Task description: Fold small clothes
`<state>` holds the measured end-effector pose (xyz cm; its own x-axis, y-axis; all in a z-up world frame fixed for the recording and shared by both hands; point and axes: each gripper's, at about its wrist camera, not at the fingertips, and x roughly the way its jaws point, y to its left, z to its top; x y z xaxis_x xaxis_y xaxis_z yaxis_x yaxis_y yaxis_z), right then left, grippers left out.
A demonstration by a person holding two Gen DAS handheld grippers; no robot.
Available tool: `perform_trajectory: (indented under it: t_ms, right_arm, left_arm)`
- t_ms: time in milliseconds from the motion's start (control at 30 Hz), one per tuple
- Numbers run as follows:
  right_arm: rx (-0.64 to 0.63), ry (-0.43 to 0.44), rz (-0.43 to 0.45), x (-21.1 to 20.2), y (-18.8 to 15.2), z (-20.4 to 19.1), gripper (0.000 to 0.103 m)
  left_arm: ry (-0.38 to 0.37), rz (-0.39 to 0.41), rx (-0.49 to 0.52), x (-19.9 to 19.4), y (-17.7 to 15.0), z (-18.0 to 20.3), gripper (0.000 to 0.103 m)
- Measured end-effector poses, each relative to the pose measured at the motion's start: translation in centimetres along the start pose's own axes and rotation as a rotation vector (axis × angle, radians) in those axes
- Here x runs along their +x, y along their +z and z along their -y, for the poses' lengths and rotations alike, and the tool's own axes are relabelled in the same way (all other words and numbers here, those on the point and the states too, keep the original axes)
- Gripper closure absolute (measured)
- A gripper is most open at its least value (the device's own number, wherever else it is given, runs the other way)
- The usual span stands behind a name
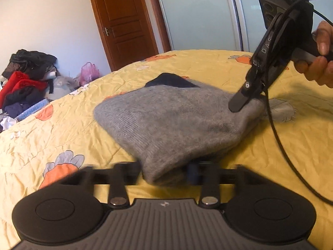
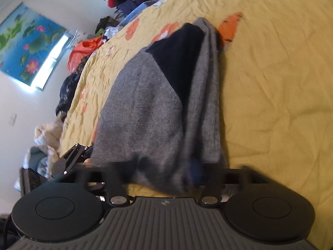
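Note:
A grey knit garment with a dark navy part lies folded over on the yellow bedsheet. My left gripper is shut on the garment's near edge. My right gripper, held by a hand, is shut on the garment's far right corner. In the right wrist view the grey garment with its navy part stretches away from my right gripper, whose jaws pinch bunched cloth. The left gripper shows at the left edge.
A pile of red, black and blue clothes lies beyond the bed's left edge. A wooden door and a sliding glass panel stand behind. A cable trails from the right gripper over the sheet. A flower poster hangs on the wall.

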<state>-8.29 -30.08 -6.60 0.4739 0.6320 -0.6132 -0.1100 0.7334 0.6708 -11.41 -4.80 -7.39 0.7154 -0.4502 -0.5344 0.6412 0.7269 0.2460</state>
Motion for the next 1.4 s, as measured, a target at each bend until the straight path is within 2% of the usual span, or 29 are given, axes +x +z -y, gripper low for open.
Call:
perform_trajectory:
  t_ms: [67, 133, 200, 233, 300, 333, 367, 433, 500, 533, 567, 633, 700, 733, 867, 933, 967, 1000, 1033, 1067, 1133, 1267, 1400]
  right_arm:
    - [-0.082, -0.065, 0.034, -0.8, 0.2, -1.0, 0.084]
    - [-0.126, -0.105, 0.08, -2.3, 0.5, -1.1, 0.084]
    - [-0.087, -0.146, 0.072, -2.3, 0.6, 0.9, 0.085]
    - [-0.046, -0.131, 0.054, -1.9, 0.5, 1.9, 0.084]
    - [0.012, -0.038, 0.027, -1.3, 0.0, 2.6, 0.077]
    - [0.03, -0.018, 0.012, -1.2, -0.1, 2.5, 0.064]
    - [0.041, 0.007, 0.009, -1.4, 0.1, 2.3, 0.046]
    - [0.061, 0.061, 0.078, -2.7, 0.7, 2.3, 0.027]
    - [0.071, 0.083, 0.148, -3.9, 2.0, 2.5, 0.022]
    - [0.077, 0.085, 0.172, -4.2, 2.8, 2.7, 0.021]
    - [0.08, 0.074, 0.193, -4.2, 3.9, 2.8, 0.02]
    - [0.064, 0.049, 0.227, -3.4, 6.4, 3.1, 0.019]
    - [0.085, 0.044, 0.246, -1.5, 8.8, 4.0, 0.014]
    - [0.101, 0.035, 0.241, -0.4, 9.9, 4.5, 0.013]
    - [0.164, -0.019, 0.177, 4.2, 12.9, 5.9, 0.014]
    - [0.144, -0.002, 0.177, 5.3, 13.0, 5.6, 0.013]
    - [0.14, 0.014, 0.167, 5.7, 12.9, 5.2, 0.017]
    - [0.121, 0.034, 0.162, 6.1, 12.7, 4.8, 0.022]
    - [0.091, 0.033, 0.157, 6.3, 12.3, 4.4, 0.044]
    - [0.05, 0.004, 0.145, 6.6, 11.8, 3.9, 0.065]
    - [0.017, -0.012, 0.164, 6.7, 11.3, 3.3, 0.066]
    - [-0.003, 0.039, 0.212, 5.7, 11.6, 1.2, 0.069]
    - [-0.025, 0.122, 0.236, 7.0, 12.8, -1.8, 0.069]
  left_arm:
    - [-0.004, -0.003, -0.004, -0.1, 0.0, 0.0, 0.089]
    - [-0.013, -0.038, 0.004, 0.1, -0.3, 0.1, 0.09]
    - [-0.015, -0.036, -0.014, 0.3, -0.8, 0.1, 0.09]
    - [-0.01, -0.035, -0.019, 0.2, -0.8, 0.1, 0.09]
    - [-0.016, -0.041, -0.022, -0.1, -0.6, -0.1, 0.089]
    - [-0.036, -0.037, -0.034, -0.7, -0.5, -0.5, 0.087]
    - [-0.085, -0.037, -0.06, -1.3, -0.5, -1.2, 0.084]
    - [-0.204, -0.039, -0.132, -2.8, -0.3, -3.3, 0.075]
    - [-0.26, 0.002, -0.234, -4.0, 0.1, -5.8, 0.057]
    - [-0.253, 0.03, -0.311, -4.1, 0.5, -7.2, 0.036]
    - [-0.231, 0.064, -0.407, -3.8, 0.8, -8.7, 0.022]
    - [-0.215, 0.105, -0.631, -1.7, 1.0, -11.9, 0.02]
    - [-0.199, 0.071, -0.872, 2.2, 0.6, -14.5, 0.02]
    - [-0.198, 0.046, -0.951, 4.1, 0.6, -15.2, 0.021]
    - [-0.279, -0.069, -1.088, 10.6, 1.0, -16.2, 0.022]
    - [-0.309, -0.059, -1.095, 11.7, 1.4, -15.8, 0.025]
    - [-0.303, -0.07, -1.082, 12.1, 1.8, -15.5, 0.045]
    - [-0.274, -0.091, -1.057, 12.6, 2.1, -15.2, 0.057]
    - [-0.25, -0.102, -1.037, 12.9, 2.3, -15.0, 0.064]
    - [-0.243, -0.09, -1.033, 13.0, 2.3, -15.0, 0.066]
    - [-0.238, -0.074, -0.996, 12.4, 2.4, -15.1, 0.073]
    - [-0.232, -0.042, -0.916, 10.3, 3.3, -16.8, 0.074]
    - [-0.14, -0.026, -0.89, 8.0, 4.1, -21.0, 0.074]
